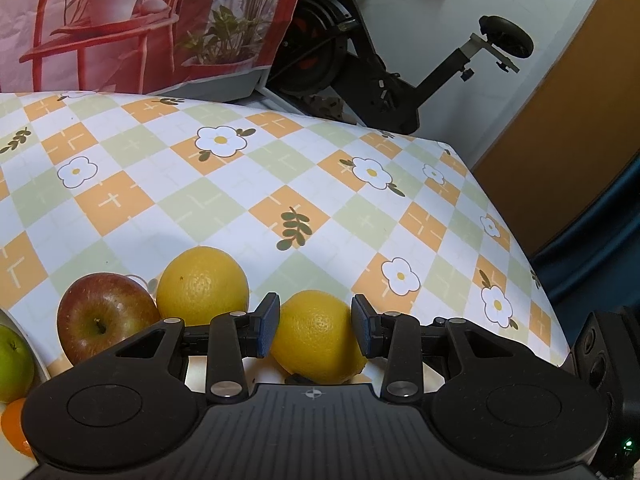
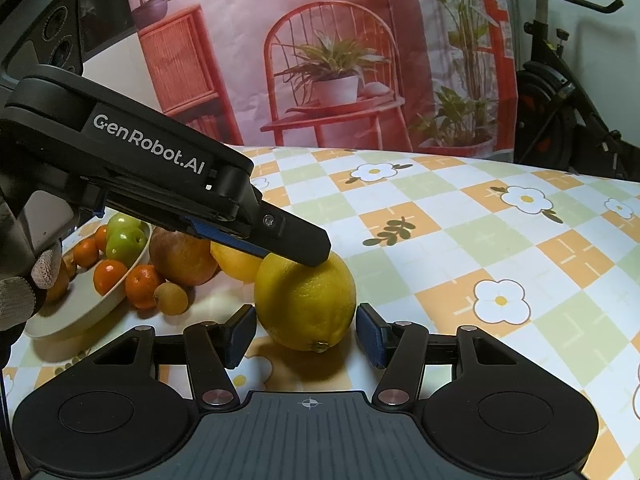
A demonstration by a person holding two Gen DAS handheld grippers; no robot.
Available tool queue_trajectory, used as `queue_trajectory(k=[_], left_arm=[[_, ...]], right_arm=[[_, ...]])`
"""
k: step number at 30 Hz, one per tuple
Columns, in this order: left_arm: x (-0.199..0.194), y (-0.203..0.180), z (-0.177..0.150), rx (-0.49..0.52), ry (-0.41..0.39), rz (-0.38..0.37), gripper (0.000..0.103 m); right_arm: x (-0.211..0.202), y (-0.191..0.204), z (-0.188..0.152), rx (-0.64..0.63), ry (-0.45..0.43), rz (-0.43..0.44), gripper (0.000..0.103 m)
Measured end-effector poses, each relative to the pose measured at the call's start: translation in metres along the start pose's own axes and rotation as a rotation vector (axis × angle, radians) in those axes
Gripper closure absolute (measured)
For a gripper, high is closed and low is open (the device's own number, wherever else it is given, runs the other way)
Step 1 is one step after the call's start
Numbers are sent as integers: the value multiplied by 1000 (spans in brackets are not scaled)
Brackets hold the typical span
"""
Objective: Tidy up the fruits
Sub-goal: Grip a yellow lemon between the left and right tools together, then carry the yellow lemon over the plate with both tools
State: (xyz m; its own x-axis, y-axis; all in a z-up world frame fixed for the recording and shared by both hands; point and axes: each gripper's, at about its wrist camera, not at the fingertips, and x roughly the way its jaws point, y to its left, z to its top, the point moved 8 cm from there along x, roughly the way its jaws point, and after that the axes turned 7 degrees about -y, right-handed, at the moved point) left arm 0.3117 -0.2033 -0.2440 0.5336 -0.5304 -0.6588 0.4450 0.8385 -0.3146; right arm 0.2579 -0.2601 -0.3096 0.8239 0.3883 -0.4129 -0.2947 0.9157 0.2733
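A yellow lemon point(image 2: 306, 300) is lying on the checked, flowered tablecloth point(image 2: 460, 232), its stem nub facing the right wrist camera. Crowding it on its left are a second lemon point(image 1: 202, 286), a red apple point(image 1: 106, 316), a small brown fruit point(image 2: 172, 298) and mandarins point(image 2: 142, 284) beside a cream bowl point(image 2: 80, 316) holding green apples point(image 2: 126, 240). The left gripper point(image 1: 314, 326) is clamping the lemon, pads pressing both sides. The right gripper point(image 2: 306, 334) is flanking the lemon, jaws apart; whether they are touching it I cannot tell.
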Motion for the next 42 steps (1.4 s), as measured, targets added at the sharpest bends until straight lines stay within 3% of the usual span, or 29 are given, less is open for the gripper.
queue_trajectory(k=[21,31,42], left_arm=[[-10,-1,-6,14,-5,-3,62],[-23,0,-14,19,-12,-9,62],[-49,5,-20,43,-29,-5,61]], right_arm=[[-7,8,-2,-39,-15,17,54],[-16,22,-7,-91,-33,9,54],[-25,44,-6,-68,-43,30,54]])
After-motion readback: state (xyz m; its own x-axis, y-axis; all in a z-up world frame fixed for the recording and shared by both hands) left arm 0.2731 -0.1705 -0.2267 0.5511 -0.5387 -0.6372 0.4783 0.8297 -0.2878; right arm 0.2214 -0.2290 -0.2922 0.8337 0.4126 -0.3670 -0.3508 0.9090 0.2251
